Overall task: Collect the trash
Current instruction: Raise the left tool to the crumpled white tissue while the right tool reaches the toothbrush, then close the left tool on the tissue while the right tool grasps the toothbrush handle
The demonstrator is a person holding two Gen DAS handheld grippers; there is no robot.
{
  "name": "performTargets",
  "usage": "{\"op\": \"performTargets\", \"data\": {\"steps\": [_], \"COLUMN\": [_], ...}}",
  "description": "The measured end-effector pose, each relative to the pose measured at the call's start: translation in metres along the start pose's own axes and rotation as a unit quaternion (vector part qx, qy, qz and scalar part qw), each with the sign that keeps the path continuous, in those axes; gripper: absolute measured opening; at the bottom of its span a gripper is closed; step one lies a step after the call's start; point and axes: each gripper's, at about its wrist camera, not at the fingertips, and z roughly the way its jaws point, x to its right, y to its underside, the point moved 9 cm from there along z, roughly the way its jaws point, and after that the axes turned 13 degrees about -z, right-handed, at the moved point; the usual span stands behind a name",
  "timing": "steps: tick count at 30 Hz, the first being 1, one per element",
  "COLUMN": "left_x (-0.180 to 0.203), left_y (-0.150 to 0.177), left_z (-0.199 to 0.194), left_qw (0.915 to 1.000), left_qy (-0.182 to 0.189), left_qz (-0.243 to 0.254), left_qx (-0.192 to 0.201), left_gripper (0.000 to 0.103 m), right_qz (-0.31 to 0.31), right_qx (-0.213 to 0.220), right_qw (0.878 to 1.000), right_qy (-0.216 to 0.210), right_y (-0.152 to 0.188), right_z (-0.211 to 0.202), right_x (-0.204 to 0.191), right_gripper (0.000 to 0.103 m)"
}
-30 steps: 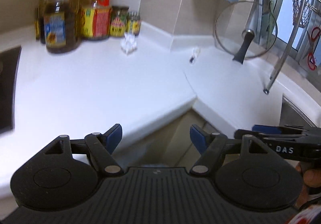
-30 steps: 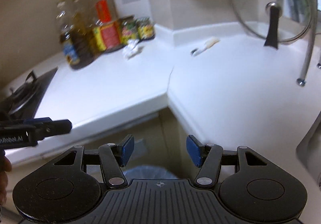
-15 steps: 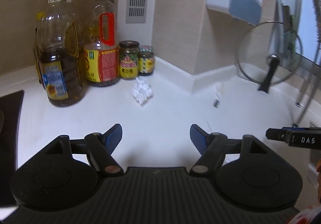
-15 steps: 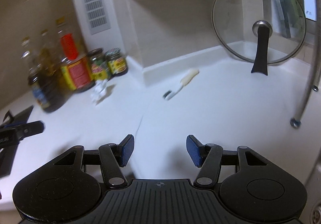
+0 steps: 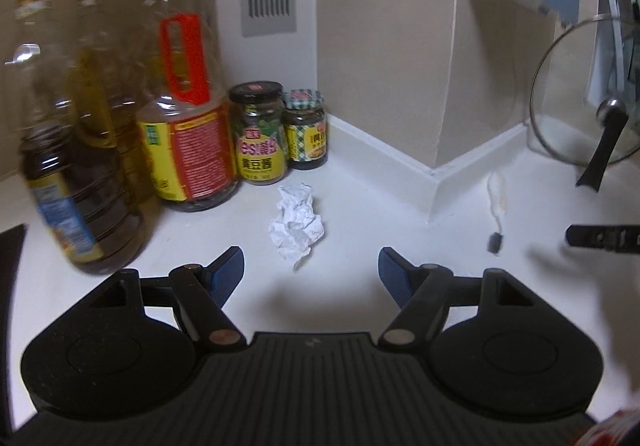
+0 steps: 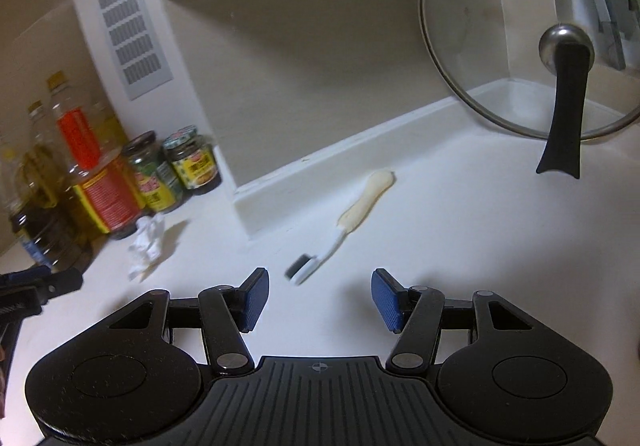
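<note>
We see the crumpled paper on the white counter, at twelve o'clock just beyond our spread, empty left gripper. Our right gripper, also unclenched, faces a toothbrush. The bottles blur at ten o'clock.

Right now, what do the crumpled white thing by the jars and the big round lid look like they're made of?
Crumpled white wad: probably paper or tissue, matte, with sharp creases and folds. Round lid: looks like clear glass, since the wall shows through it, with a thin metal-looking rim, a shiny knob and a matte black handle, likely plastic.
</note>
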Motion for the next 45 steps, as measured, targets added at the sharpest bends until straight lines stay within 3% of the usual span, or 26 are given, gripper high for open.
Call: {"op": "performTargets", "data": {"steps": [10,13,18,22,26,27,28,35,37,39,45], "left_x": [-0.004,-0.007,-0.014,-0.015,-0.012,-0.011,-0.011,-0.014,-0.016,-0.017,-0.015], "left_y": [-0.015,-0.019,-0.018,-0.017,-0.018,-0.019,-0.02,-0.028,-0.032,-0.034,-0.025], "left_z": [0.087,0.104,0.12,0.124,0.12,0.118,0.116,0.1,0.099,0.103,0.129], "left_qw": [0.9983,0.9979,0.9975,0.9969,0.9964,0.9963,0.9964,0.9979,0.9983,0.9985,0.9973], "left_qy": [0.002,0.005,0.003,0.008,0.011,0.01,0.009,0.026,0.033,0.03,0.026], "left_qz": [0.056,0.06,0.061,0.067,0.073,0.076,0.076,0.052,0.041,0.038,0.028], "left_qx": [-0.015,-0.022,-0.036,-0.04,-0.042,-0.041,-0.038,-0.029,-0.026,-0.026,-0.062], "left_gripper": [0.066,0.062,0.045,0.039,0.022,0.008,0.0,0.0,0.007,0.041,0.044], "right_qz": [0.023,0.025,0.026,0.027,0.026,0.026,0.027,0.025,0.025,0.026,0.03], "right_qx": [-0.019,-0.024,-0.03,-0.029,-0.026,-0.025,-0.023,-0.01,-0.009,-0.011,-0.018], "right_qw": [0.999,0.998,0.998,0.998,0.998,0.998,0.998,0.999,0.999,0.999,0.998], "right_qy": [0.043,0.049,0.055,0.054,0.05,0.05,0.049,0.039,0.041,0.044,0.051], "right_y": [0.008,0.008,0.008,0.003,-0.006,-0.009,-0.012,-0.025,-0.026,-0.025,-0.018], "right_z": [0.025,0.031,0.041,0.05,0.061,0.064,0.066,0.074,0.075,0.076,0.079], "right_x": [0.019,0.021,0.024,0.026,0.025,0.024,0.024,0.018,0.019,0.021,0.031], "right_gripper": [0.058,0.058,0.058,0.058,0.058,0.058,0.058,0.058,0.058,0.058,0.058]}}
